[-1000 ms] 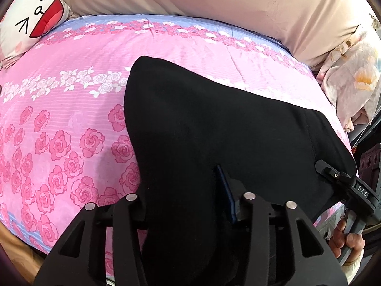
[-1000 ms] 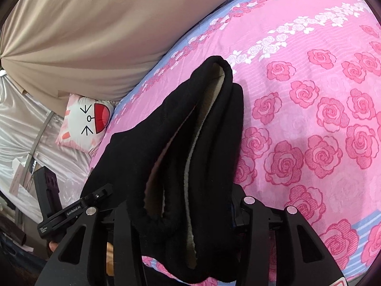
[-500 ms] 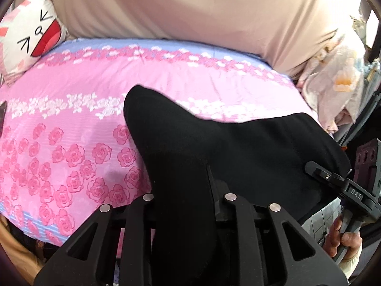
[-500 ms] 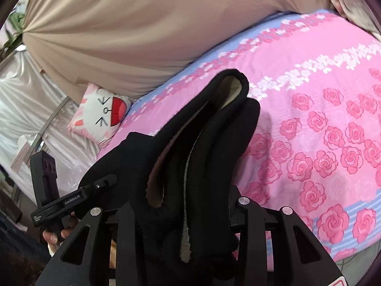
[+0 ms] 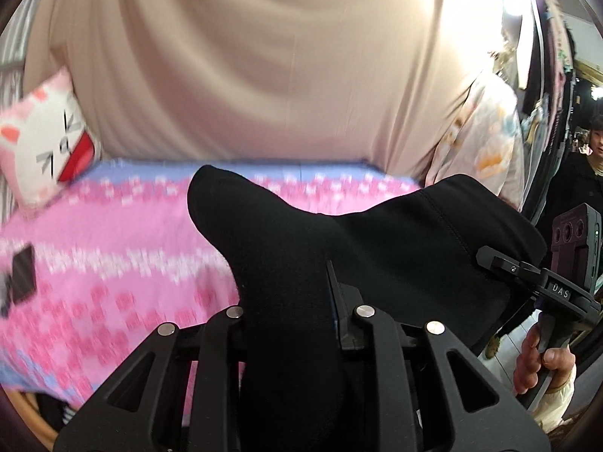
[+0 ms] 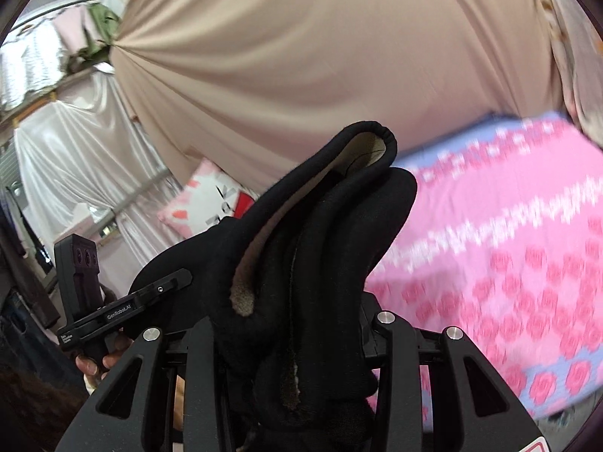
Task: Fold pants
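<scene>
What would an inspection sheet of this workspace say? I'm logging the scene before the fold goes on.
Surface: bed with pink rose-print sheet, blurred in both views.
Job's things: black pants, held up off the sheet; pale fleece lining shows at the bunched edge.
Clutter: cartoon-face pillow at the bed's far corner; dark flat object on the sheet, too blurred to name.
Grippers: left hand-held gripper shut on the pants; right hand-held gripper shut on the pants.
Cables: nothing seen.
Surroundings: beige curtain behind the bed; floral fabric; a bystander at the edge of the left wrist view.
</scene>
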Tool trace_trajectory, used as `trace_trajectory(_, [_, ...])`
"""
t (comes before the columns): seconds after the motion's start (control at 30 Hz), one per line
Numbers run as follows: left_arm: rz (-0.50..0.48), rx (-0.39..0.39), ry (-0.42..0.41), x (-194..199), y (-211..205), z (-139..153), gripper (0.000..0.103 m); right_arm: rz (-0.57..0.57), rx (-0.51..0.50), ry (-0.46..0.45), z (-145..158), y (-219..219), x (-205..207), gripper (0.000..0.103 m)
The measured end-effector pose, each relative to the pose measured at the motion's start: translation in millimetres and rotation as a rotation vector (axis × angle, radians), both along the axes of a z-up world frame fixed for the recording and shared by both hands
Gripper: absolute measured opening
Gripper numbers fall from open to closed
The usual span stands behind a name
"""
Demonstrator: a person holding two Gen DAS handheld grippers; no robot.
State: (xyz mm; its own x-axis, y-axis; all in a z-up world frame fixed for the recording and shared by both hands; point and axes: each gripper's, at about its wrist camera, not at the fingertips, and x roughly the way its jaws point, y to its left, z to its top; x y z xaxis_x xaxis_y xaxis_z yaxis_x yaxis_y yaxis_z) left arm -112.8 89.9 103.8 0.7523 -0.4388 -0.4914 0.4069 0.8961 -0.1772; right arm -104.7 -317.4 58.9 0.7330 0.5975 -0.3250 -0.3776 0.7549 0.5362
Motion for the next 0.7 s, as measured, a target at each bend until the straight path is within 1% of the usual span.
trace_trajectory(0.03, [0.0, 0.0, -0.034, 0.8, -0.1, 9.5, 0.022, -0.002, -0.003, -0.036, 10.1, 0.2, 0.3, 0.035])
trace_trajectory(0.13, [0.006, 0.001, -0.1, 5.6, 0.3, 28.2, 0.022, -0.013, -0.02, -0.107, 31.4, 3.0, 4.7, 0.035])
trace_trajectory(0.23, [0.016, 0.001, -0.179, 13.7, -1.5, 47.7, 0.022, -0.023, -0.042, -0.201, 56.8, 6.8, 14.7, 0.035])
trace_trajectory(0.37, [0.034, -0.013, -0.282, 30.5, -4.6, 70.1, 0.022, -0.04, -0.039, -0.292, 79.9, 8.1, 30.6, 0.035])
trace_trajectory(0.43, [0.044, -0.019, -0.331, 42.6, -6.5, 77.8, 0.022, -0.051, -0.029, -0.321, 87.1, 7.2, 40.9, 0.035])
trace_trajectory(0.53, [0.057, -0.017, -0.384, 59.9, -10.5, 84.5, 0.022, -0.063, -0.016, -0.363, 95.6, 5.6, 59.7, 0.035])
trace_trajectory(0.7, [0.092, -0.001, -0.437, 96.7, -20.0, 90.8, 0.022, -0.079, -0.006, -0.414, 102.9, 7.2, 95.6, 0.035])
